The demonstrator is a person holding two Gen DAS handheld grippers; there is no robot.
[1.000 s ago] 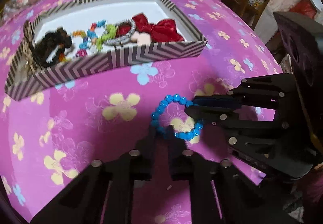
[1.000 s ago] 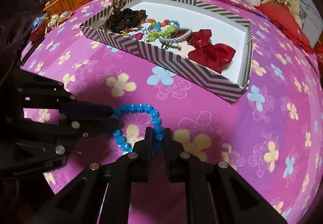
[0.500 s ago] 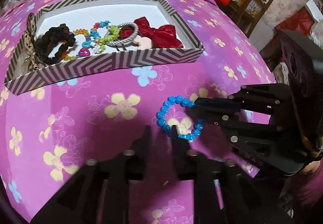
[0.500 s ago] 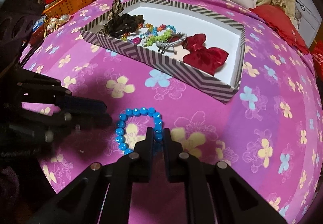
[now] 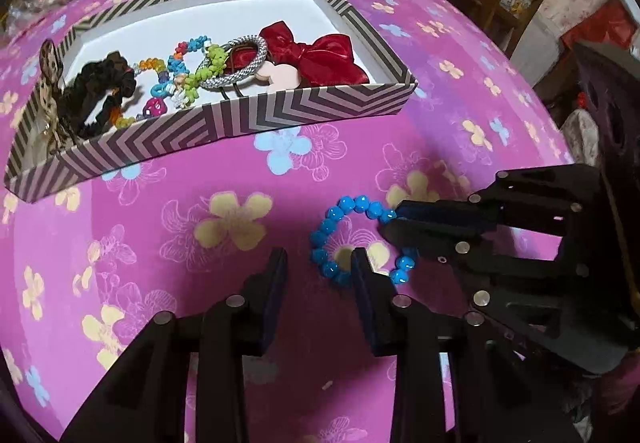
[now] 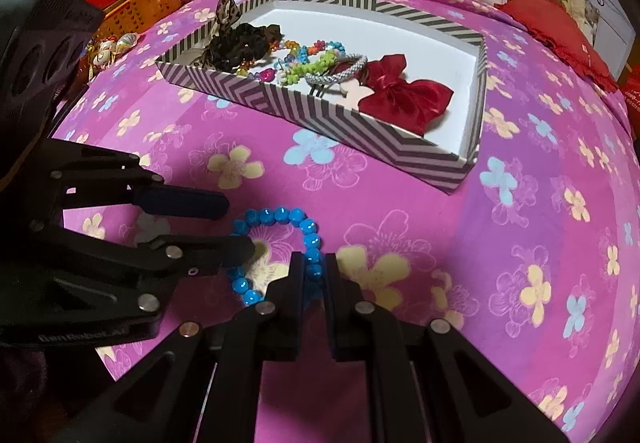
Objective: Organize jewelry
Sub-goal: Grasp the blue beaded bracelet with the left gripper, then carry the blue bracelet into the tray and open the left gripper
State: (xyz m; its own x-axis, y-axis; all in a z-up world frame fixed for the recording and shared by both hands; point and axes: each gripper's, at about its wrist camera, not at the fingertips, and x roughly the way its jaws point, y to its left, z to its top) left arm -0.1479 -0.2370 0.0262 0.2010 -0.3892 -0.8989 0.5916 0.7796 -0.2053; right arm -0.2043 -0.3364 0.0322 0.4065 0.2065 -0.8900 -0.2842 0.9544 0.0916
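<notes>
A blue bead bracelet (image 6: 280, 247) lies on the pink flowered bedspread (image 6: 480, 243), just in front of a chevron-striped box (image 5: 280, 111) already holding a red bow (image 5: 320, 55), a silver bangle (image 5: 240, 63) and beaded pieces. The right hand-held gripper (image 6: 314, 271) is pinched narrowly on one side of the bracelet's loop. The left hand-held gripper (image 5: 318, 267) stands with its jaws well apart, gripping nothing, one finger tip resting inside the loop. The risk from here: with only a bead or two caught, the round beads may slip out on the lift. The left finger inside the loop could also snag the strand as it rises, stretching the cord or dragging the bracelet free short of the box.
</notes>
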